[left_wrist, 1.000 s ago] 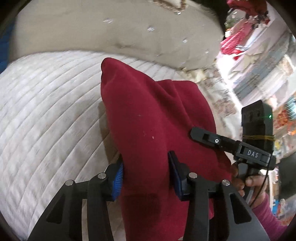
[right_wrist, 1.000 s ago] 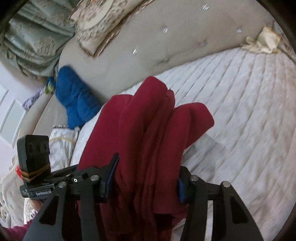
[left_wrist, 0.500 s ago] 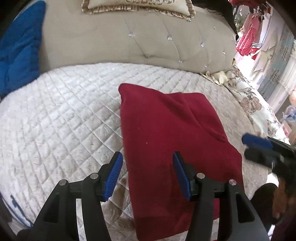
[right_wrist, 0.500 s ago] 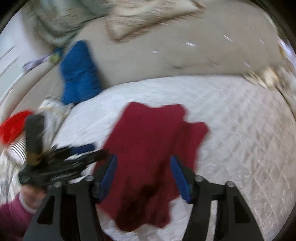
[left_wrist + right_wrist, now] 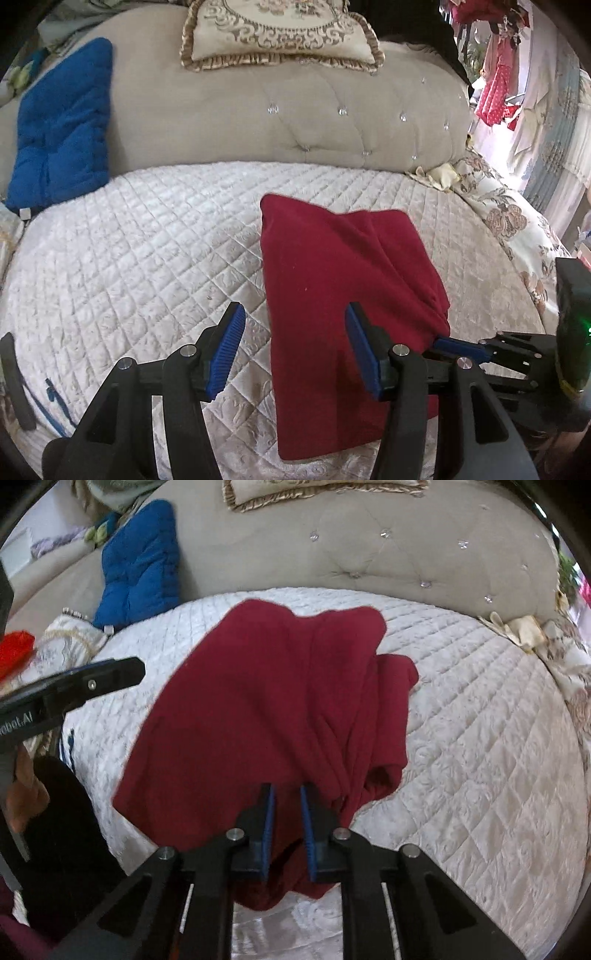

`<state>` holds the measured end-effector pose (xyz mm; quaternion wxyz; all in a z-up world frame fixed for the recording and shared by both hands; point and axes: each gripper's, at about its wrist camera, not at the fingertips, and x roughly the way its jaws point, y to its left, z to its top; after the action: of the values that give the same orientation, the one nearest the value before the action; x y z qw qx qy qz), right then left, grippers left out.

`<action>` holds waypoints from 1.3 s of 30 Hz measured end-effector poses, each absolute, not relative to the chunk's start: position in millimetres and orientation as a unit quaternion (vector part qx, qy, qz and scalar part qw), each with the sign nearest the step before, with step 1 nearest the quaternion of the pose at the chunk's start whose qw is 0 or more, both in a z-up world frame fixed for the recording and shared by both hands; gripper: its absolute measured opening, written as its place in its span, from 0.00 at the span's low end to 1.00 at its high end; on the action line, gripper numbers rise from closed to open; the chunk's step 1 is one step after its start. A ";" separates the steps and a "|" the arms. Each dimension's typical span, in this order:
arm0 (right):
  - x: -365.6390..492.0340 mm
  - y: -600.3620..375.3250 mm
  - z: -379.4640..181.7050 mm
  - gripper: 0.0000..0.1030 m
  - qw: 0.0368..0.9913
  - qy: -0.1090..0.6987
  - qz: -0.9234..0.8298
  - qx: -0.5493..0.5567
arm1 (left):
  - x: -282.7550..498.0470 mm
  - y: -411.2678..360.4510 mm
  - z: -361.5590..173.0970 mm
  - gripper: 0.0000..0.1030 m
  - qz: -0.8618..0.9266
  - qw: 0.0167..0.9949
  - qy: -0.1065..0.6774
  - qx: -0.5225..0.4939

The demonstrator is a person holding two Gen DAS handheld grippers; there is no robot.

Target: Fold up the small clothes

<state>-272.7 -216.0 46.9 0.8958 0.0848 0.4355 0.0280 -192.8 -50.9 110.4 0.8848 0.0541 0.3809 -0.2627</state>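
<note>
While folded, red cloth (image 5: 332, 295) on quilt (image 5: 147, 258)

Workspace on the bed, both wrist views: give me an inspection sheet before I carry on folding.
Surface: white quilted bedspread, against a beige tufted headboard.
Job's things: dark red folded fabric garment lying on the quilt, right-hand edge bunched in loose layers.
Clutter: blue quilted cushion at the headboard; ornate frilled beige pillow on top of it; small crumpled cream cloth at the bed's edge.
Grippers: left gripper open above the garment's near end, gripping nothing; right gripper closing over the bunched edge, a gap between the pads.
Cables: nothing seen.
Surroundings: red hanging clothes and curtains at far right.
</note>
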 end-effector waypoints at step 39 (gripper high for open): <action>-292.2 -214.1 116.6 0.88 0.934 0.339 -0.071 0.091 | -217.4 -47.7 145.2 0.34 -0.213 0.920 0.323 0.059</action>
<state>-292.2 -214.1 116.6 0.9338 0.0908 0.3387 -0.0713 -217.4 -47.7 145.2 0.9202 0.0594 0.3229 -0.2133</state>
